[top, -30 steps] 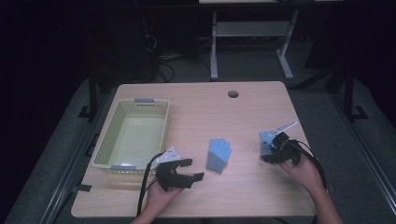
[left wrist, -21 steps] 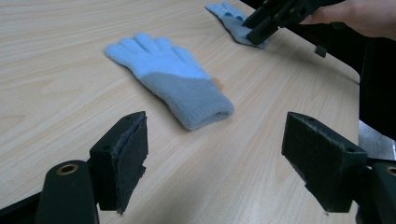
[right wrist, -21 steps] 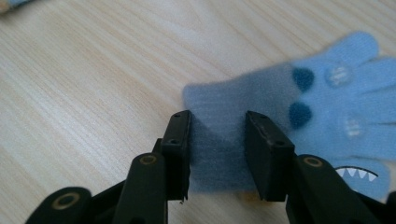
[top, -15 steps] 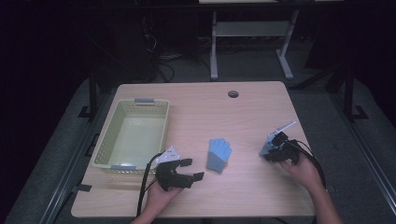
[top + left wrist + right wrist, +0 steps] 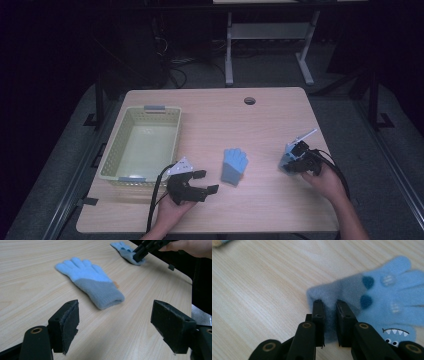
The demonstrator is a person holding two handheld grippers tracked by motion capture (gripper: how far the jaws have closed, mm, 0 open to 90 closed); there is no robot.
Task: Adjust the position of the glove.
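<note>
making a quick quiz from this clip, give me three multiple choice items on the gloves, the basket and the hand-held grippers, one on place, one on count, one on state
1. Where does the basket stand on the table?
A. on its left side
B. on its right side
C. at the middle of the near edge

2. How many gloves lie on the table?
A. one
B. two
C. four

3. How do the jaws of the right hand-held gripper stand?
A. wide open above a glove
B. shut on bare wood
C. shut on the cuff of a glove

Answers:
1 A, the high view shows it on the left side, beyond the left hand-held gripper.
2 B, the plain glove lies mid-table and the monster glove at the right.
3 C, the right gripper view shows grey cuff fabric pinched between the pads; the jaws have just been closing.
</note>
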